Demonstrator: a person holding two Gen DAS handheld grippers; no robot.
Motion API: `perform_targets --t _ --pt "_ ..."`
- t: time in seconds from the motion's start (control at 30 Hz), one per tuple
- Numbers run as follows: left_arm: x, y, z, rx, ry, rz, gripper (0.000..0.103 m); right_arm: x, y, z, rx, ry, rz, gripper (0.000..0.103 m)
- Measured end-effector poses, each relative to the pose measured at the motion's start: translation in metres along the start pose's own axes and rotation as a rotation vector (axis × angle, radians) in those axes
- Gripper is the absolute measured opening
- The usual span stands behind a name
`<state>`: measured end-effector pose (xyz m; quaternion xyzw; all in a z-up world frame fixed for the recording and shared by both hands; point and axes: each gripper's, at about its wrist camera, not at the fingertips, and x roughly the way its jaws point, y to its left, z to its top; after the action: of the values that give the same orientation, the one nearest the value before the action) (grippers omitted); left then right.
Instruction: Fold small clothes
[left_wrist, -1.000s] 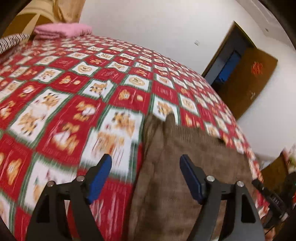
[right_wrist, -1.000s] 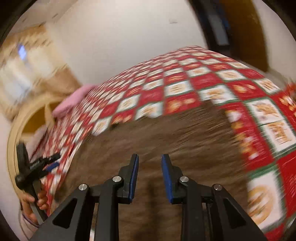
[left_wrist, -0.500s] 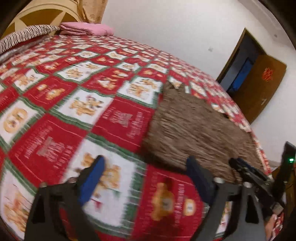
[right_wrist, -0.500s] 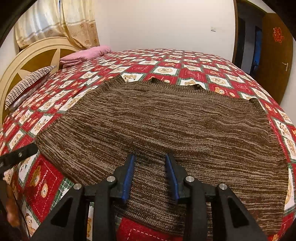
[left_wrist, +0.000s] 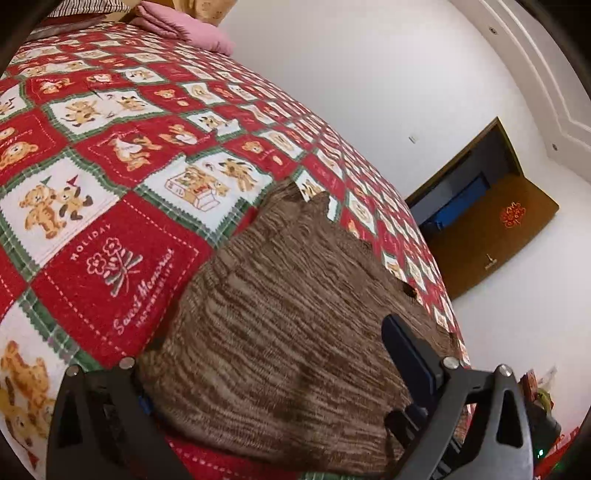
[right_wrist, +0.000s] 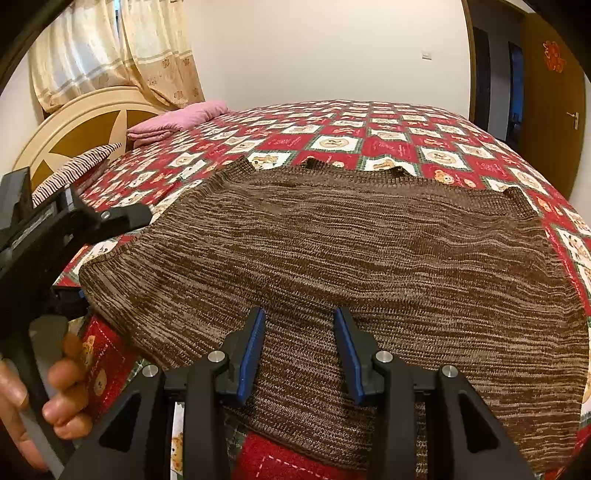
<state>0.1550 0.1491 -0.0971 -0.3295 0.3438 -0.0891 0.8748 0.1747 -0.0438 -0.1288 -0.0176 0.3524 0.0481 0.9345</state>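
Note:
A brown marled knitted garment (right_wrist: 351, 251) lies spread flat on the bed, also in the left wrist view (left_wrist: 288, 314). My left gripper (left_wrist: 266, 365) is open and straddles the garment's near left corner, with one finger under or beside the edge, hidden by cloth. It shows in the right wrist view (right_wrist: 66, 225) at the garment's left edge, held by a hand. My right gripper (right_wrist: 297, 354) is open, its blue pads (right_wrist: 253, 350) just above the garment's near hem.
The bed has a red, white and green bear-pattern quilt (left_wrist: 110, 177). A pink folded blanket (right_wrist: 177, 118) and a striped pillow (right_wrist: 74, 166) lie by the round headboard (right_wrist: 85, 129). A brown door (left_wrist: 491, 236) stands open at the right.
My left gripper has moved in from the bare quilt onto the garment's left corner. My right gripper has opened a little wider and stays at the near hem.

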Motion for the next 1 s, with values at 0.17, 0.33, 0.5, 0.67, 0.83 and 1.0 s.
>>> perform_targets --t 0.17,0.33,0.5,0.67,0.83,1.0 --pt "0.003 0.0 -0.005 0.025 0.045 0.009 0.015 -0.003 -0.007 0.0 0.03 -0.016 0.032 0.041" --pt "-0.001 -0.007 -0.005 0.079 0.033 0.042 0.012 -0.018 0.0 -0.002 -0.002 -0.101 0.026 0.041" --pt "-0.013 -0.048 -0.005 0.267 -0.022 0.002 0.011 -0.006 -0.003 0.001 0.018 -0.042 0.021 0.041" --pt "-0.001 -0.078 -0.019 0.375 0.034 -0.073 0.011 -0.004 -0.016 0.001 0.087 -0.036 0.074 0.041" --pt "0.022 -0.073 -0.039 0.384 0.121 -0.082 0.011 -0.002 -0.015 0.001 0.088 -0.03 0.077 0.041" --pt "0.019 -0.069 -0.038 0.366 0.126 -0.103 0.011 -0.001 -0.026 0.003 0.143 -0.016 0.139 0.041"
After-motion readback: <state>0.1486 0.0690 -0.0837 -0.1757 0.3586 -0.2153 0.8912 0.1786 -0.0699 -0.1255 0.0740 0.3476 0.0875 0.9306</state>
